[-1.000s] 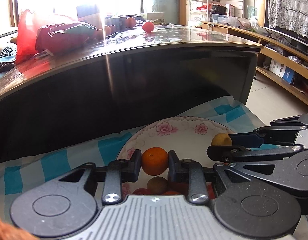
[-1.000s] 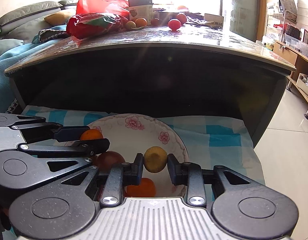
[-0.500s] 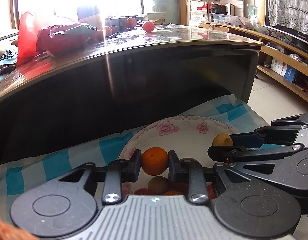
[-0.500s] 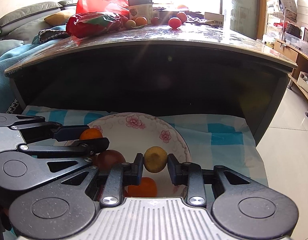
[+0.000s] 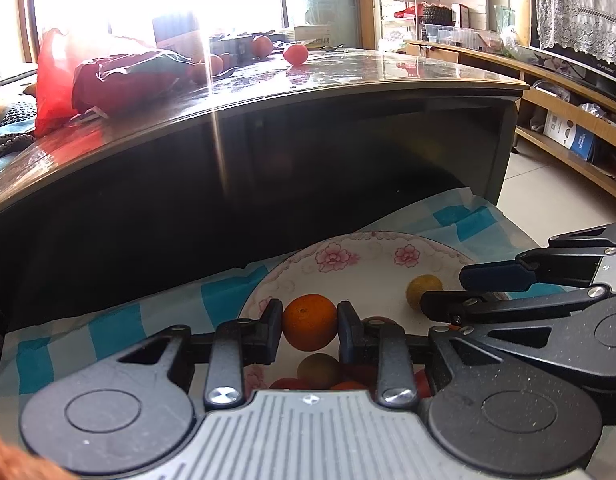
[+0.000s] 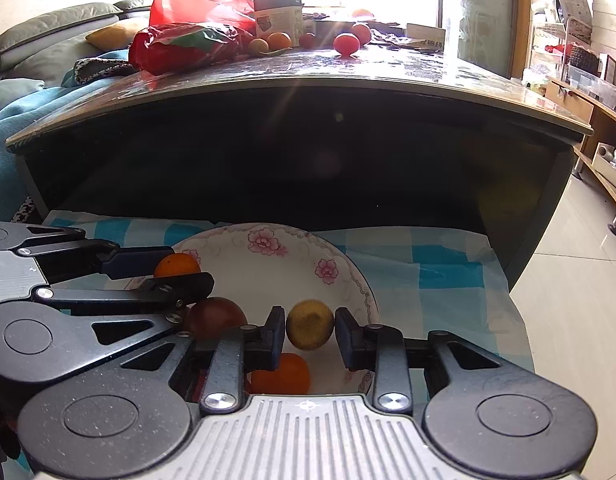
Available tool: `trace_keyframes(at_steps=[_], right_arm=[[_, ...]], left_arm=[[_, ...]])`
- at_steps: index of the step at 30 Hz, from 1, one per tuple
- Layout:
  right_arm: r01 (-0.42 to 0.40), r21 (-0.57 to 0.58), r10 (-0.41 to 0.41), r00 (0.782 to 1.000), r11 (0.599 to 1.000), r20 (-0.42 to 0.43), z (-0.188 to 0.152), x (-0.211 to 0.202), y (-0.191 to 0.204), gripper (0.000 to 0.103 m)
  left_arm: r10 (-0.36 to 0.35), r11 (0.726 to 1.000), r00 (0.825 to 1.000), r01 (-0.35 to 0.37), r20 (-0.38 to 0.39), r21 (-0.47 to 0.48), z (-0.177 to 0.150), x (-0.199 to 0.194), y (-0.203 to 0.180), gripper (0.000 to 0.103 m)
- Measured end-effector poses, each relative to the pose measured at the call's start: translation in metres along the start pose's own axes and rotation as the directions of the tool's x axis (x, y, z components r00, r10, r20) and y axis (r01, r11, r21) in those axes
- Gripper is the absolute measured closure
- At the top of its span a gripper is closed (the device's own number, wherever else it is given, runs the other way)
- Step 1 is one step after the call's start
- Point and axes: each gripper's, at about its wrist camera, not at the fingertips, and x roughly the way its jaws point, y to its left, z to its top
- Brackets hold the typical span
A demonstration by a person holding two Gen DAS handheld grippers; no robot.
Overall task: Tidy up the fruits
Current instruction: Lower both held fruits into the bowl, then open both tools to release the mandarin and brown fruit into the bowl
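My left gripper point(image 5: 309, 322) is shut on an orange point(image 5: 309, 322) and holds it over a white plate with pink flowers point(image 5: 347, 256). My right gripper point(image 6: 309, 330) is shut on a yellow-brown fruit point(image 6: 309, 330) over the same plate point(image 6: 268, 256). In the left wrist view the right gripper point(image 5: 439, 294) comes in from the right with the yellow fruit point(image 5: 421, 286). In the right wrist view the left gripper point(image 6: 180, 266) comes in from the left with the orange point(image 6: 176, 264). Below lie a dark red fruit point(image 6: 216, 316), another orange point(image 6: 282, 374) and a greenish-brown fruit point(image 5: 317, 368).
The plate sits on a blue-and-white checked cloth point(image 6: 427, 268) in front of a dark coffee table point(image 6: 308, 152). On its glass top are red bags point(image 6: 188, 40), a box point(image 6: 278, 12) and several loose fruits point(image 6: 345, 44). A tiled floor point(image 6: 575, 280) lies right.
Both grippers have risen very slightly with their fruits; the plate sits a touch lower in view. Otherwise nothing has moved.
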Motion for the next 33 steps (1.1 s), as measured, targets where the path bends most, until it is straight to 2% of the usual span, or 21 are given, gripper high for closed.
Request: trace_keyframes(at_steps=[11,22,33], right_arm=[[-0.001,0.002,0.001,1.000,1.000,0.007,0.000,-0.008,-0.003,0.070],[0.008,0.022,-0.009,1.000,1.000,0.026,0.005,-0.026,-0.003,0.062],[0.012,0.022,-0.013,0.999,1.000,0.029,0.003,-0.043,0.001,0.061]], left_arm=[[0.005,1.000,1.000,-0.005,0.004,0.005,0.002,-0.012,0.000,0.064],[0.010,1.000,1.000,-0.010,0.030,0.008,0.003,-0.038,0.000,0.055],[0.039,0.999,0.999,-0.038,0.024,-0.017,-0.007,-0.057,-0.001,0.048]])
